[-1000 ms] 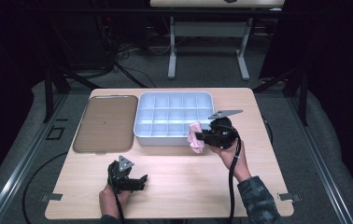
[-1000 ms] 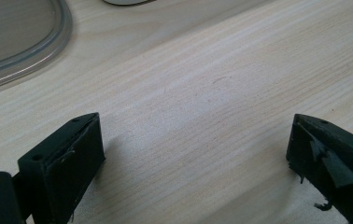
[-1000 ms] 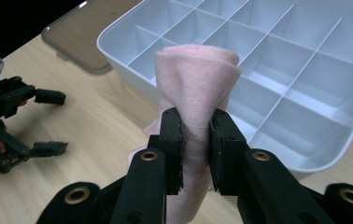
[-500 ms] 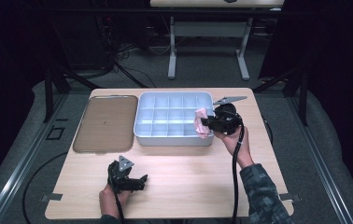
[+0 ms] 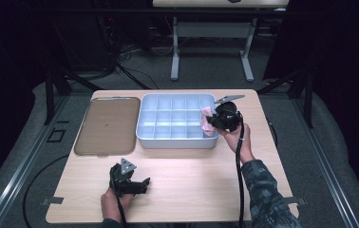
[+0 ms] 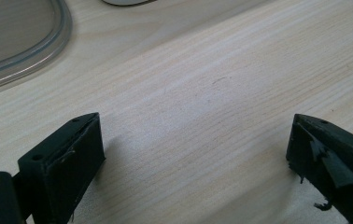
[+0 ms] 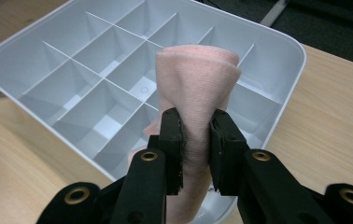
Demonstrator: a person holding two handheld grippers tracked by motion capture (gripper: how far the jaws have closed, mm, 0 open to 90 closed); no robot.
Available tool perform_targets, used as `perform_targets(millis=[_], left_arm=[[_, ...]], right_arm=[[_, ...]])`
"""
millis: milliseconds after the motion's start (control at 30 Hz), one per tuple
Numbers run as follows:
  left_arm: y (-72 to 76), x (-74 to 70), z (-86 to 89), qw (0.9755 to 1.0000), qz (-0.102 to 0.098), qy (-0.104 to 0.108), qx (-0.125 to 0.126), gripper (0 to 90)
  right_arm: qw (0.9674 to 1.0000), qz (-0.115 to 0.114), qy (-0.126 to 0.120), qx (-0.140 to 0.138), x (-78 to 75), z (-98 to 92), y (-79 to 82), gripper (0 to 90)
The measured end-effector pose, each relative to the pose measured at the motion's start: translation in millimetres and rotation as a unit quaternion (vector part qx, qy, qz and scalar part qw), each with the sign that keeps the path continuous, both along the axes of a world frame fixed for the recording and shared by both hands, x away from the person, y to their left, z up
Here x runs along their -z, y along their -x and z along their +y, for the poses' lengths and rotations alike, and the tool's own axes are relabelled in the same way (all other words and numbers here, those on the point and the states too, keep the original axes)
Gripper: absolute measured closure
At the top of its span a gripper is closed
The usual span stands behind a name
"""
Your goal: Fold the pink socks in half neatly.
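A folded pink cloth (image 7: pixel 196 84) is pinched between the jaws of my right gripper (image 7: pixel 196 122), which is shut on it. In the high view the right gripper (image 5: pixel 214 120) holds the pink cloth (image 5: pixel 207 121) over the right-hand compartments of a pale grey divided tray (image 5: pixel 144 124). The tray (image 7: pixel 6 51) has several empty compartments. My left gripper (image 5: pixel 142 184) rests low over the bare wood near the table's front left. Its jaws stand wide apart in the left gripper view, with nothing between them (image 6: pixel 195 154).
A flat brown lid (image 5: pixel 108 124) with a clear rim lies left of the tray; its corner (image 6: pixel 23 42) appears in the left gripper view. Bare wooden tabletop (image 5: pixel 206 185) spreads in front of the tray. Dark floor, cables and another table's legs lie beyond.
My right gripper has carried the pink cloth from the tray's front right corner further back and up, over the tray's right side. The left gripper has stayed put.
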State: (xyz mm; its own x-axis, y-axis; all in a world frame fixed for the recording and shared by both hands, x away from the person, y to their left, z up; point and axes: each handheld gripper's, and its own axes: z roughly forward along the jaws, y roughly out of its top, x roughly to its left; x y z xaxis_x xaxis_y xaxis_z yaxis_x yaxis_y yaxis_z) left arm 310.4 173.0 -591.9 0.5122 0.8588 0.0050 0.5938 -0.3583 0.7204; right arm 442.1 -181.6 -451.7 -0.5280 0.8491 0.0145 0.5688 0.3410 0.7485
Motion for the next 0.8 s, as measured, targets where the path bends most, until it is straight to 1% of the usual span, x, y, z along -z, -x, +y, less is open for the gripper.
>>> perform_targets(millis=[100,133,167,233,333,433,467,500,800], left_arm=[[0.0,0.0,0.0,1.0000,0.000,0.000,0.000,3.7],[0.0,0.0,0.0,1.0000,0.000,0.000,0.000,3.7],[0.0,0.0,0.0,1.0000,0.000,0.000,0.000,3.7],[0.0,0.0,0.0,1.0000,0.000,0.000,0.000,3.7],[0.0,0.0,0.0,1.0000,0.000,0.000,0.000,3.7],[0.0,0.0,0.0,1.0000,0.000,0.000,0.000,3.7],[0.0,0.0,0.0,1.0000,0.000,0.000,0.000,3.7],[0.0,0.0,0.0,1.0000,0.000,0.000,0.000,3.7],[-0.1,0.0,-0.1,1.0000,0.000,0.000,0.000,3.7]], right_arm=[[1.0000,0.002,0.007,0.002,2.8,0.8,-3.4,76.9],[0.9999,0.005,0.010,0.006,6.8,1.5,-7.4,76.9],[0.9999,0.005,0.010,0.006,6.8,1.5,-7.4,76.9],[0.9998,0.008,0.013,0.010,11.7,2.1,-11.1,76.9],[0.9997,0.006,0.019,0.012,15.0,3.0,-12.8,77.0],[0.9995,0.011,0.025,0.015,21.9,3.7,-16.4,76.9],[0.9995,0.011,0.025,0.015,21.9,3.7,-16.4,76.9],[0.9994,0.017,0.027,0.015,25.2,3.4,-18.6,76.9],[0.9991,0.017,0.032,0.023,30.3,4.0,-21.9,76.9]])
